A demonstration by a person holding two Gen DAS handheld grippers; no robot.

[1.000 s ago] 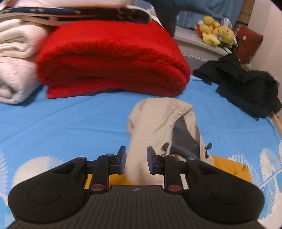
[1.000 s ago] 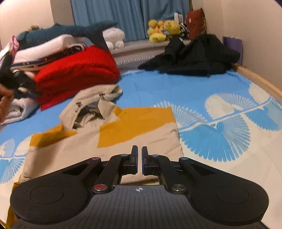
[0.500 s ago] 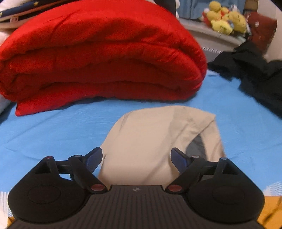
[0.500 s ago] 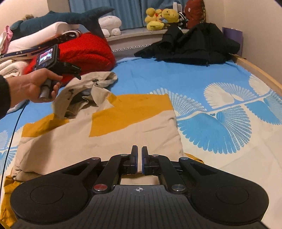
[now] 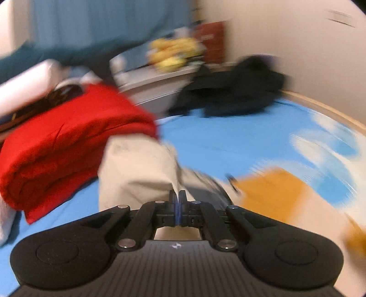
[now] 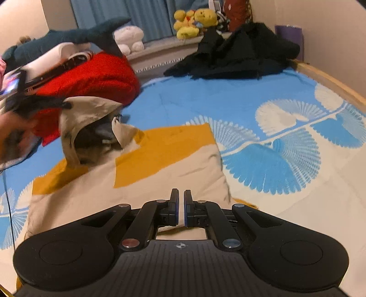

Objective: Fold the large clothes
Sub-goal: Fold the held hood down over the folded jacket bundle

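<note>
A beige and mustard hooded garment (image 6: 137,182) lies on the blue patterned bed. My left gripper (image 5: 177,196) is shut on its beige hood (image 5: 137,169) and lifts it; the left wrist view is blurred. In the right wrist view the hood (image 6: 89,109) hangs raised from the left gripper (image 6: 66,105), showing its dark lining. My right gripper (image 6: 180,201) is shut on the garment's near hem, beige cloth showing between the pads.
A folded red blanket (image 6: 96,77) with white bedding and a plush shark (image 6: 68,38) is stacked at the left. A heap of black clothes (image 6: 240,54) lies at the back right by the wooden bed edge (image 6: 331,84). Yellow plush toys (image 6: 194,20) sit on the sill.
My left gripper closed on the hood and lifted it, swinging rightward. The right gripper stayed shut on the hem.
</note>
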